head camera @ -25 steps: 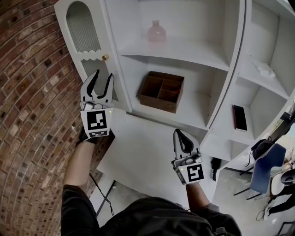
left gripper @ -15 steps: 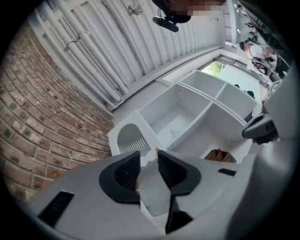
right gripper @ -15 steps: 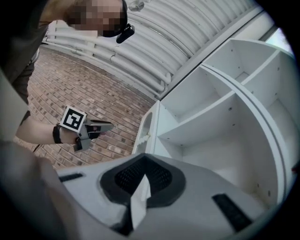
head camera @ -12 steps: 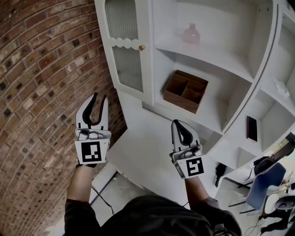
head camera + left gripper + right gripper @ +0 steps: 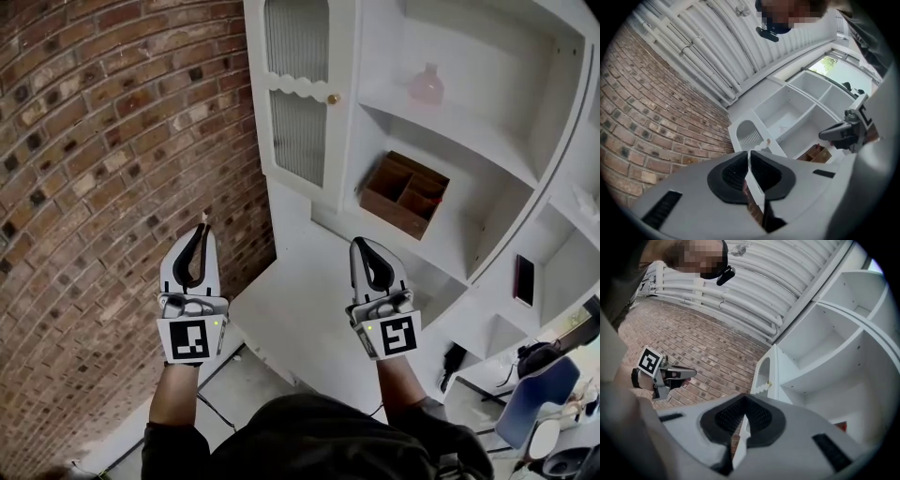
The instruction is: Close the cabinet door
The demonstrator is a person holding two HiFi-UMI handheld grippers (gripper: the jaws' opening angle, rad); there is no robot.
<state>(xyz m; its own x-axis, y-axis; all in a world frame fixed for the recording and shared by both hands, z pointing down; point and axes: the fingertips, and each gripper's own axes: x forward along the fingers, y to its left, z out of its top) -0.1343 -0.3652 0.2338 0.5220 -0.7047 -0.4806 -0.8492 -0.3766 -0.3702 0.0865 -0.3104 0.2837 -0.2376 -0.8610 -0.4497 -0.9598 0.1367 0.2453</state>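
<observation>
Head view crops the top of the cabinet door (image 5: 300, 89)

No readable text, brand, number or sign in any view.

Only printed marks:
- black-and-white square marker (image 5: 190, 340) on cube of left claw (image 5: 204, 228), 7 o'clock in head view; jaws closing, nothing between them
- like marker (image 5: 397, 336) on cube of right claw (image 5: 361, 243), 5 o'clock
- both coded patterns, no letters or digits
- left marker also at 9 o'clock in right gripper view

Dark flat item (image 5: 523, 279), 3 o'clock in head view: no print legible.
</observation>
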